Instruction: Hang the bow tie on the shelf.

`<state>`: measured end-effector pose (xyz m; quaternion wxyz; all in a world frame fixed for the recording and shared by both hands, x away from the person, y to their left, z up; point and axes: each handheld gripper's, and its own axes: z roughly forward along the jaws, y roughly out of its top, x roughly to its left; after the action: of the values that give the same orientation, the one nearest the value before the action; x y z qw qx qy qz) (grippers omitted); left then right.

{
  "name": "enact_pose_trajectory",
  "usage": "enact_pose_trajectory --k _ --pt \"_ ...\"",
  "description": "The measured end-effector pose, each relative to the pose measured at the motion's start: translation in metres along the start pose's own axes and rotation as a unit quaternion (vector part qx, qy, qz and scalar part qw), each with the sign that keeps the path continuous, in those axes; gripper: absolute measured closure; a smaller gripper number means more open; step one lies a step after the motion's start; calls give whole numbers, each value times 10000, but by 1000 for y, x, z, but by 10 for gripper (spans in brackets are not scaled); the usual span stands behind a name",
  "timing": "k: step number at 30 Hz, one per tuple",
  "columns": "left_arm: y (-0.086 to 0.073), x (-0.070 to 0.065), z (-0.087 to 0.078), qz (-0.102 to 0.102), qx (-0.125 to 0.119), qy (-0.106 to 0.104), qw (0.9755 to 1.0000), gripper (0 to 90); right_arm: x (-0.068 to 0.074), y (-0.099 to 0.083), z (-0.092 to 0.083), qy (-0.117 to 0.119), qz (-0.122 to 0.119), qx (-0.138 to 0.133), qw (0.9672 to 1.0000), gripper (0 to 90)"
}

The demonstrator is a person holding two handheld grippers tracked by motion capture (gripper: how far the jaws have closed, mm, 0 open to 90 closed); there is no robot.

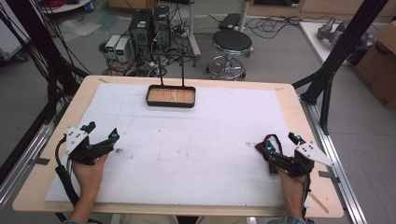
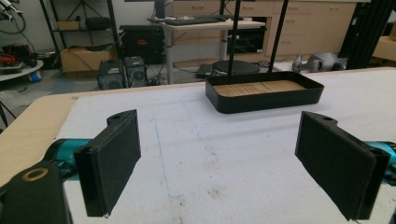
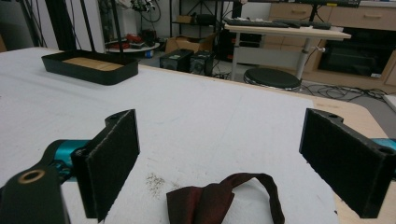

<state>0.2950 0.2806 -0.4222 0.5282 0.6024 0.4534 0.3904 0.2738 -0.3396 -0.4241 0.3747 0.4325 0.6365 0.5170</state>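
High view: the left gripper (image 1: 103, 142) is held low over the white mat (image 1: 196, 140) near the table's left edge, its jaws spread with nothing between them, while the right gripper (image 1: 275, 150) is held near the right edge, its jaws wide apart around a dark red cloth band (image 1: 269, 148) lying crumpled on the mat. A black tray (image 1: 171, 96) with a wooden floor is seen at the far middle of the mat, well apart from both. Left gripper view: the two black pads are seen spread — only bare mat lies between them, the tray ahead. Right gripper view: the pads stand wide apart, and the cloth band (image 3: 224, 198) lies between them on the mat — untouched by either pad.
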Motion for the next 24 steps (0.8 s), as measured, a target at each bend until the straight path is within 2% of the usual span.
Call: enact_pose_trajectory --k 11,24 --pt "0 -2 1 69 17 -23 10000 145 1 0 -2 -24 -59 5 10000 111" --pt "0 -1 1 4 -17 -21 10000 144 3 1 -3 -18 -119 24 9999 136"
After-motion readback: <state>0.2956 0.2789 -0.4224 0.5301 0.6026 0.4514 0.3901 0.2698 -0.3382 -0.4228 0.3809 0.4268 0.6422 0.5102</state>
